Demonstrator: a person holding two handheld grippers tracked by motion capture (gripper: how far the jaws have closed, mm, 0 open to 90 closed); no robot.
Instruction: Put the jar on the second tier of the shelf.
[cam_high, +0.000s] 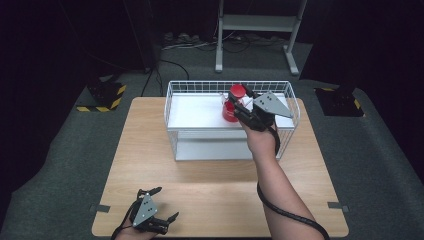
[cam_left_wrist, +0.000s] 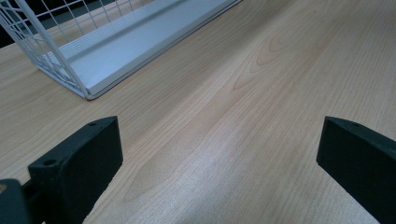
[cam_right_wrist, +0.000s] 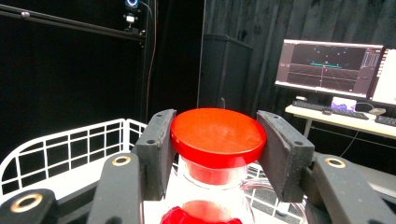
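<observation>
Gripping red lid (cam_right_wrist: 217, 135) of clear jar (cam_right_wrist: 212, 205) above wire basket (cam_high: 172, 95), right gripper (cam_high: 243, 106) jaws clamped either side; keep hold level. Left gripper (cam_high: 159, 205) wide open, empty, well short of basket.

You see a bright wooden table (cam_high: 210, 195) in the high view, lit from above, while the room around it is very dark. The white wire rack (cam_high: 230, 122) shines the most there and looks a bit washed out. The shadows under the arms are soft and small.

In the left gripper view the wood is evenly lit. Your two black jaws up close are a little blurry.

In the right gripper view the red lid (cam_right_wrist: 218, 135) is sharp, with a soft shine on top. The room behind is dim, and the monitor (cam_right_wrist: 327, 67) glows.
</observation>
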